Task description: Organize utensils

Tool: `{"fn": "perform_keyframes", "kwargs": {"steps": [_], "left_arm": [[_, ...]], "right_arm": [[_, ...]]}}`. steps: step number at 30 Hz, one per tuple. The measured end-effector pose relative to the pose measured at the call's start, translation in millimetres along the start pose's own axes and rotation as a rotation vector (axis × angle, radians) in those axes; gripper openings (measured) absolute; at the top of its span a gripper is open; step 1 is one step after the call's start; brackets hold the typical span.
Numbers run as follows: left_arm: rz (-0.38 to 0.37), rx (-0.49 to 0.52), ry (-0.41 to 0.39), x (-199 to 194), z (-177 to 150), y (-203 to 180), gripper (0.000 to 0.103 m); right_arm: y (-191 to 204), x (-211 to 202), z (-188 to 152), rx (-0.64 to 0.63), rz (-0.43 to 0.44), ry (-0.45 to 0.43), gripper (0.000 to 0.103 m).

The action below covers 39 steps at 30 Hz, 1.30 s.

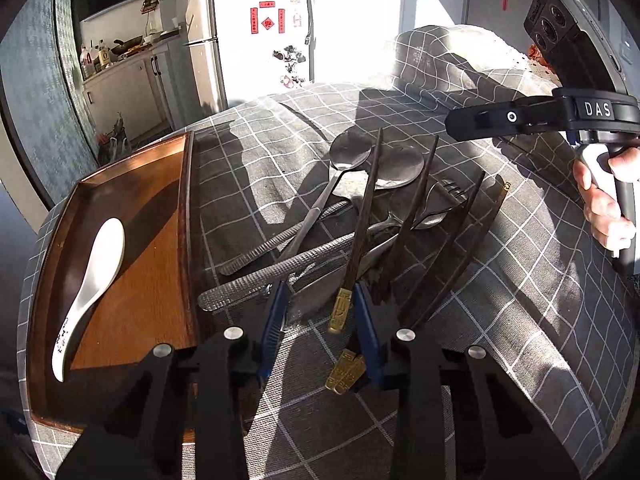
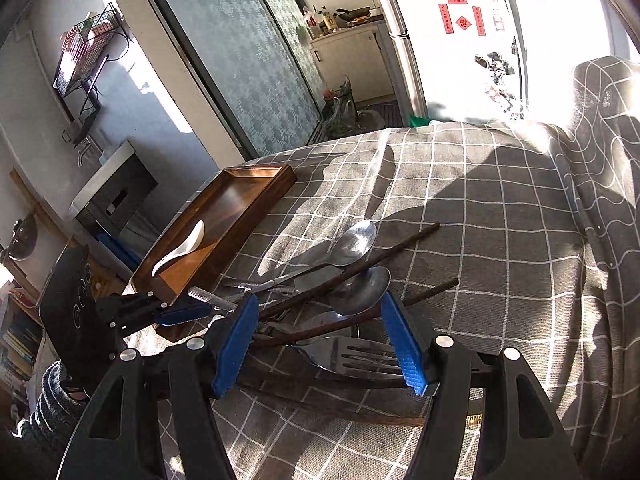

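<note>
A pile of metal spoons (image 1: 350, 150), a fork (image 1: 444, 192) and dark chopsticks (image 1: 416, 208) lies on the checked cloth. My left gripper (image 1: 322, 314) is low over the pile's near end. Its blue pads straddle a gold-tipped chopstick (image 1: 342, 312) and a metal handle, with a gap still showing, so it is open. My right gripper (image 2: 320, 344) hovers open over the fork (image 2: 360, 356), with the spoons (image 2: 354, 242) just beyond. The right wrist view shows the left gripper (image 2: 200, 311) at the handles' ends. A white ceramic spoon (image 1: 96, 280) lies in the wooden tray (image 1: 132, 168).
The tray (image 2: 256, 172) sits at the table's left edge. The cloth-draped table (image 1: 520, 320) drops off on all sides. A cloth-covered chair back (image 1: 440, 52) rises behind it. A person's hand (image 1: 604, 208) holds the right gripper's handle. Two more gold chopstick ends (image 1: 346, 372) lie under my left gripper.
</note>
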<state>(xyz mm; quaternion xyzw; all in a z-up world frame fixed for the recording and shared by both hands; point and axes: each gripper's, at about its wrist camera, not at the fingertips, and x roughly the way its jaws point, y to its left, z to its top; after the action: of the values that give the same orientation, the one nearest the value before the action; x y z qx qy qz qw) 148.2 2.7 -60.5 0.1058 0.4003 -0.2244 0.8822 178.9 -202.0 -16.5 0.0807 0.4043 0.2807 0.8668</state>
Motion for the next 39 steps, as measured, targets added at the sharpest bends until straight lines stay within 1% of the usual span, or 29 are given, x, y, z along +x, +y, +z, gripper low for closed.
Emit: {"fn": "perform_keyframes", "kwargs": {"steps": [2,3,4,9,11,14,19,20,22,23,24,25,27,29,34,39], "left_arm": [[-0.007,0.003,0.004,1.5,1.1,-0.2,0.03],[-0.013,0.012,0.005,1.5,1.6,-2.6,0.02],[-0.016,0.021,0.007,1.1,1.8,-4.5,0.014],[-0.051,0.065,-0.003,-4.3,2.2,-15.3,0.009],[-0.049,0.07,-0.018,-9.7,3.9,-20.1,0.007],[-0.048,0.058,-0.053,-20.6,8.5,-25.0,0.007],[-0.058,0.031,-0.1,-34.6,15.5,-29.8,0.007],[-0.067,0.025,-0.105,-36.1,16.8,-30.5,0.007],[-0.069,0.022,-0.124,-39.7,17.8,-31.8,0.007],[-0.072,0.017,-0.128,-40.7,18.3,-31.4,0.007],[-0.075,0.013,-0.132,-42.4,18.2,-31.5,0.007],[-0.076,0.012,-0.133,-43.6,17.9,-31.3,0.007],[-0.076,0.02,-0.132,-45.6,16.1,-31.7,0.007],[-0.075,0.022,-0.134,-47.7,14.0,-30.7,0.007],[-0.082,0.026,-0.144,-54.6,10.2,-26.9,0.007],[-0.061,0.032,-0.166,-70.0,4.2,-18.5,0.007]], "right_arm": [[1.6,1.5,0.7,-0.002,0.004,0.001,0.065],[1.9,2.4,1.0,-0.002,0.004,0.002,0.065],[1.6,3.6,1.2,0.0,0.004,0.003,0.065],[-3.2,10.8,2.6,0.036,0.013,0.015,0.065],[-7.9,14.5,4.1,0.075,0.027,0.017,0.065],[-15.0,23.1,6.3,0.16,0.08,0.022,0.065],[-16.7,41.8,4.6,0.301,0.201,0.044,0.065],[-16.9,46.1,3.8,0.328,0.211,0.055,0.065],[-16.7,53.3,3.3,0.365,0.198,0.069,0.065],[-16.8,55.5,2.9,0.376,0.185,0.069,0.063],[-17.2,56.9,3.1,0.382,0.174,0.067,0.054],[-17.4,56.3,3.2,0.384,0.161,0.058,0.041],[-17.5,54.1,3.8,0.386,0.156,0.041,0.03],[-18.6,53.8,3.3,0.397,0.162,0.041,0.026],[-8.0,48.1,5.4,0.378,0.142,0.021,0.025],[16.0,47.8,17.4,0.337,0.135,0.021,0.024]]}}
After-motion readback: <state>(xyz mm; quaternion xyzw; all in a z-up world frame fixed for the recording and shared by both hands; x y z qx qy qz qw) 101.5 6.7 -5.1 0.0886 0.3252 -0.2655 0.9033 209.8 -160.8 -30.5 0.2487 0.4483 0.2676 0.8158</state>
